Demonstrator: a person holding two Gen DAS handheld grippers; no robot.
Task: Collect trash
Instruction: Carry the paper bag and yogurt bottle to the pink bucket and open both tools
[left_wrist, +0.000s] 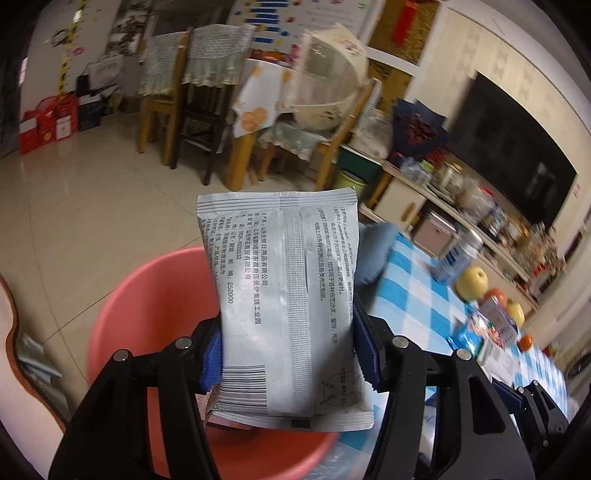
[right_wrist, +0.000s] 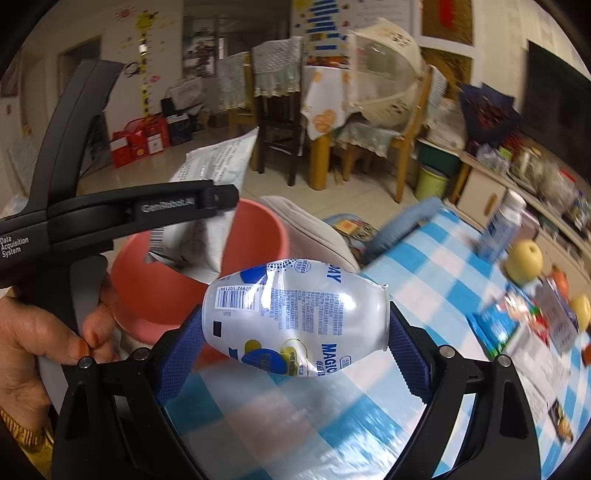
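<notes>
Where the blue-and-white checked tablecloth (right_wrist: 436, 258) runs off to the right, the table under it carries a loose clutter — a yellow apple (right_wrist: 524, 258), a blue-and-white bottle (right_wrist: 502, 225) standing behind it, and some blurred packets farther along. At the table's near left edge stands the pink bucket (left_wrist: 147, 306), on the tiled floor.

The left gripper (left_wrist: 288, 354) holds a grey printed pouch (left_wrist: 284, 295) upright over the bucket's mouth — its blue pads press in on the pouch's two side edges low down, near the barcode. In the right wrist view a hand (right_wrist: 40, 336) is wrapped around this tool's black handle.

The right gripper (right_wrist: 295, 332) has a white plastic bottle (right_wrist: 295, 317) lying crosswise between its blue pads, base against one and the crumpled neck end against the other. It hangs above the tablecloth, just beside the bucket's rim.
</notes>
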